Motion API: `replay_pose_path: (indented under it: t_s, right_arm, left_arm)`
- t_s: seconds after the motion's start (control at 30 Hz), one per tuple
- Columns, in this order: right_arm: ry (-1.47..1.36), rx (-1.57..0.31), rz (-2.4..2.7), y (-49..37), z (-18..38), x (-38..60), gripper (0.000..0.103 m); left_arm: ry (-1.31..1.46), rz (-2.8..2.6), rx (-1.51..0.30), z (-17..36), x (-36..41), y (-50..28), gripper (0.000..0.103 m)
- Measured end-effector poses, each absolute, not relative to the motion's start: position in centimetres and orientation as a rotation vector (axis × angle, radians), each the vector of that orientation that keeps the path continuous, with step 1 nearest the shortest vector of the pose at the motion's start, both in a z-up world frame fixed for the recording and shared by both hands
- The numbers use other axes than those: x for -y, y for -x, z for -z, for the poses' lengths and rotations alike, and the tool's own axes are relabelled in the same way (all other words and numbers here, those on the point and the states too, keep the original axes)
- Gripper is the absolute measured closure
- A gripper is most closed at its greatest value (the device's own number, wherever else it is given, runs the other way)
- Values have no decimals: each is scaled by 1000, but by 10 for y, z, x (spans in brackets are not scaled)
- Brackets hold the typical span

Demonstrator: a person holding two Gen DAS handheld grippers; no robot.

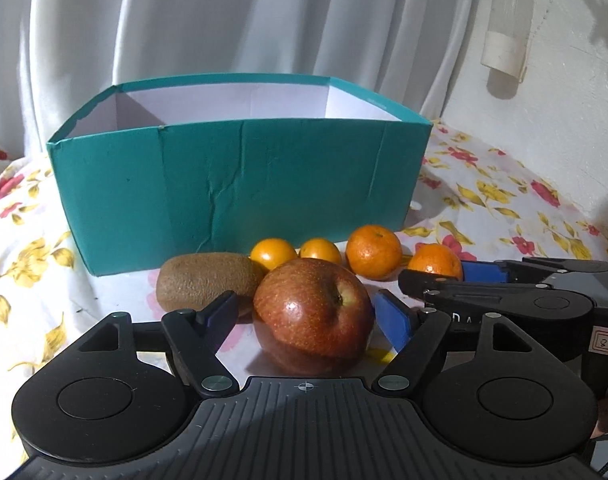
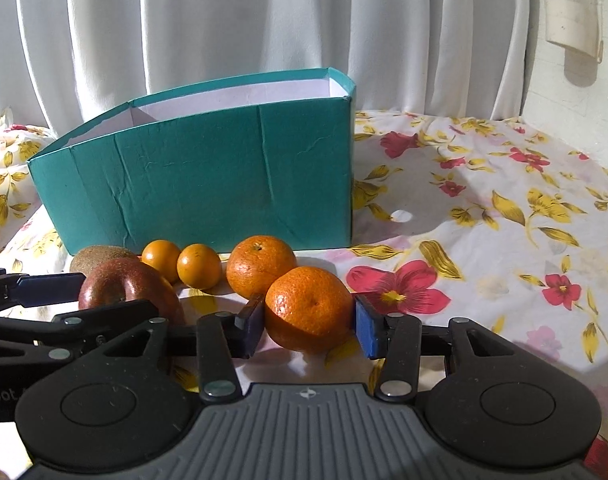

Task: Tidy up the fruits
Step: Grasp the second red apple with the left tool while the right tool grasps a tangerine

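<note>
A red apple [image 1: 314, 316] sits on the floral cloth between the fingers of my left gripper [image 1: 308, 318]; the pads stand on both sides of it with small gaps. The apple also shows in the right wrist view [image 2: 123, 286]. My right gripper [image 2: 308, 326] has its blue pads against a tangerine [image 2: 308, 308], also visible in the left wrist view [image 1: 435, 261]. A second tangerine [image 2: 260, 266], two small oranges [image 2: 198, 266] [image 2: 161, 256] and a kiwi [image 1: 207, 280] lie in front of the teal box [image 1: 239, 184].
The teal box is open-topped with white inner walls; its inside floor is hidden. A floral cloth [image 2: 484, 216] covers the table. White curtains [image 2: 243, 20] hang behind. A white wall with a pipe [image 2: 572, 24] is at the right.
</note>
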State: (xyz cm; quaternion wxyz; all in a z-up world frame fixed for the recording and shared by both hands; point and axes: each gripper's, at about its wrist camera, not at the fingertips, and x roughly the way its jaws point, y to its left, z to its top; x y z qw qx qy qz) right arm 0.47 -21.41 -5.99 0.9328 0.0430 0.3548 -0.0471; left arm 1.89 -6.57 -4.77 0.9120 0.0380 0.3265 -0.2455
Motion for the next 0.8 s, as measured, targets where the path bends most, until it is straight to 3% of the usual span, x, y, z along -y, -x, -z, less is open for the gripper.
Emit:
replay_pose_path:
  t_s: [0.07,0.27,0.8]
  right_arm:
    - [-86,-723,104,-2,60,216,57]
    - [-92,-718,128,1,60,219,57]
    - [-90,-700,167,1,67,217,57]
  left_arm:
    - [-83,513,-677,50,69,-21,29]
    - [-26,522,-754,63,70,-40,29]
    - [-95,545,-709,68,73,-42,28]
